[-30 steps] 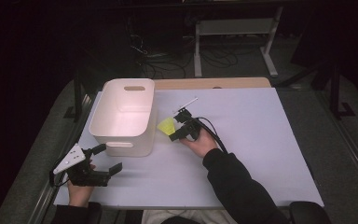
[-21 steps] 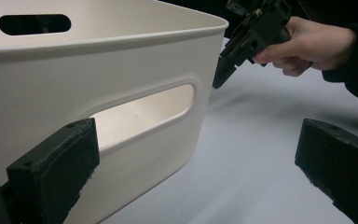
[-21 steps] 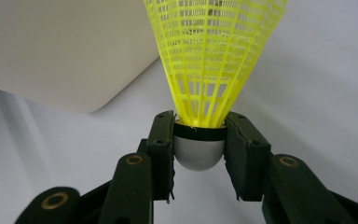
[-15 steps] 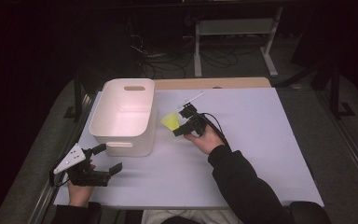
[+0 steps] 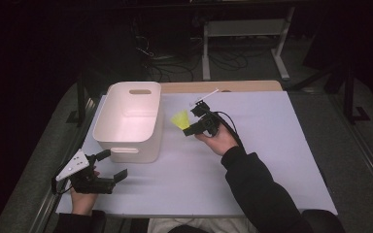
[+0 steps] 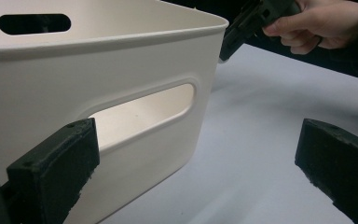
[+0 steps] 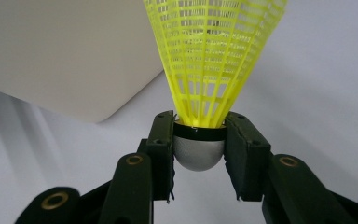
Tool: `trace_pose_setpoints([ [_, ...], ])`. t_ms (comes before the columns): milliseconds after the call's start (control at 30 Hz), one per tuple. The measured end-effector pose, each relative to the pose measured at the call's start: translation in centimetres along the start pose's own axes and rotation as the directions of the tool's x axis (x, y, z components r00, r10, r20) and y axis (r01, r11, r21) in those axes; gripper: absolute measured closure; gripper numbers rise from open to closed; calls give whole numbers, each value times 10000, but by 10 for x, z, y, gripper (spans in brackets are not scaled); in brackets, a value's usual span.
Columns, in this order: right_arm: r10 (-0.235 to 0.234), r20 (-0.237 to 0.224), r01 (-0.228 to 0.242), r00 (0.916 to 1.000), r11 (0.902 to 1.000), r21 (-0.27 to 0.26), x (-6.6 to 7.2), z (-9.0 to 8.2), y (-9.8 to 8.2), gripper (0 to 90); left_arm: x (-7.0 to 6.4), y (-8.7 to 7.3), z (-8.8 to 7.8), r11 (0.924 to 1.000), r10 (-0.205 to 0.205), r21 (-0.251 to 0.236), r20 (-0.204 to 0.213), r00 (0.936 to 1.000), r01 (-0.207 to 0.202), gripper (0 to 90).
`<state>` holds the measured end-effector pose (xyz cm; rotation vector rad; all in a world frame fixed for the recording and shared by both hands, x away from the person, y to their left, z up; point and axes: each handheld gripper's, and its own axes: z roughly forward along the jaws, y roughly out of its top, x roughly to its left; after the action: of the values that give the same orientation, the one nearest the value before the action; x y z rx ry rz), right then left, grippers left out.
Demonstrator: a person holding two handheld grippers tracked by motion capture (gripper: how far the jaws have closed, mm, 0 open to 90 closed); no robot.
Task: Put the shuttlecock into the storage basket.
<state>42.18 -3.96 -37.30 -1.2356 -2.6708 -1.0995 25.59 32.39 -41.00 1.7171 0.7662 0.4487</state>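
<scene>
— Shuttlecock [image 5: 180, 118], yellow, up off the counter [image 5: 272, 145]. From the high view, I hold it in my right tool [image 5: 193, 122], just beside the white bin [image 5: 131, 119], near its right wall.

— And your other tool?

— My left tool [image 5: 108, 166] is low at the near left corner, just in front of the bin. Its jaws are apart and hold nothing.

— What does the left gripper view show?

— My two black jaws stand wide apart. The bin's [image 6: 98, 70] near wall and its handle hole are right in front of them. Far off, I see my right hand [image 6: 317, 23] up by the bin's corner.

— And the right gripper view?

— My right tool [image 7: 199, 144] is clamped on the shuttlecock [image 7: 212, 56]. The jaws pinch its round grey cap, one on each side. The yellow skirt points away from me. The bin's wall [image 7: 65, 51] is at the upper left.

— So what step is this?

— Nobody told me the job. I think I am carrying the shuttlecock to the bin.

— What comes next?

— I guess I must lift it over the rim, get it above the inside, and then let my jaws part so it drops in.
</scene>
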Motion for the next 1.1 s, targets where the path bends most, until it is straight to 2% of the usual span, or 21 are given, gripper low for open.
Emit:
trace_pose_setpoints([
  [767,-489,169,497,9987,9976,-487,4,-36,20,632,0,0,0,10000,2,2,-2,10000,-2,0],
  [1100,-712,254,728,9971,9951,-674,10,-45,28,631,0,0,0,10000,-7,5,5,10000,7,0],
])
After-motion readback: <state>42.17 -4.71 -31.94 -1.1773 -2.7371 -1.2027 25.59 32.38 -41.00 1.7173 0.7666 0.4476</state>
